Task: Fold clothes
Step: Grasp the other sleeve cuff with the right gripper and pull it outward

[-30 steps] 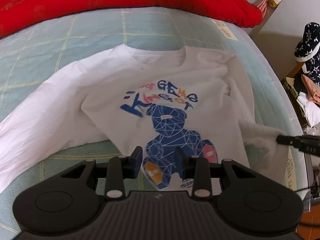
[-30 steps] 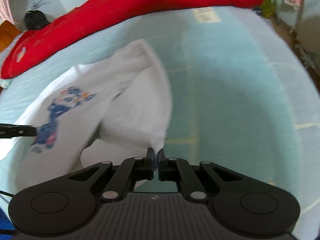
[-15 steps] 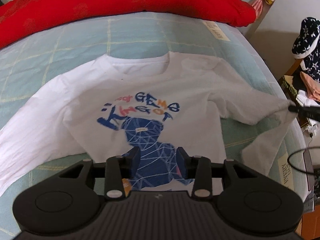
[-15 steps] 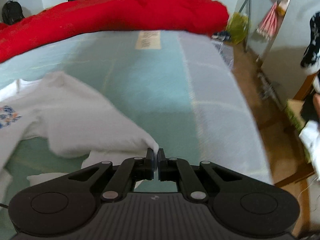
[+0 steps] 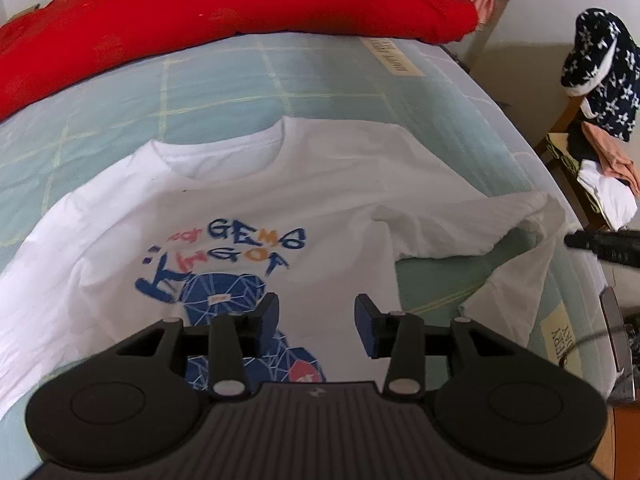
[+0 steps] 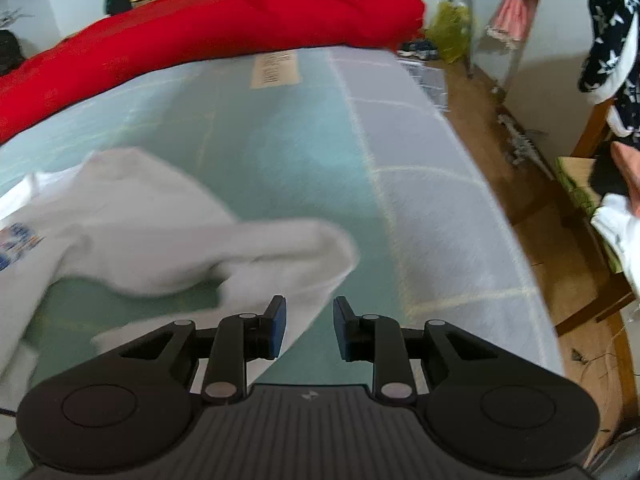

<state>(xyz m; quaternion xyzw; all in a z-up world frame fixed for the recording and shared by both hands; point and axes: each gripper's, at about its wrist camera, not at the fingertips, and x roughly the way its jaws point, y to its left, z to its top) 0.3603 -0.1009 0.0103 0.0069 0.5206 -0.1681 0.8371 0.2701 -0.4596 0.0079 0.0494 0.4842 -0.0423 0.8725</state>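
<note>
While both grippers [image 5: 316, 318] [image 6: 306, 326] gape empty, the sleeve [image 6: 280, 248] lies rumpled. Better regrip its cuff and pull it flat across the shirt [image 5: 240, 200].

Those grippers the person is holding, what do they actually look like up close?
Both look alike. The left gripper and right gripper are matte black plastic: a ribbed central body bearing a small pale lightning-bolt mark, two rounded lobes with circular recesses, and linkage arms with silver pivot pins. Each finger ends in a blue pad. No sleeves or hands show.
</note>
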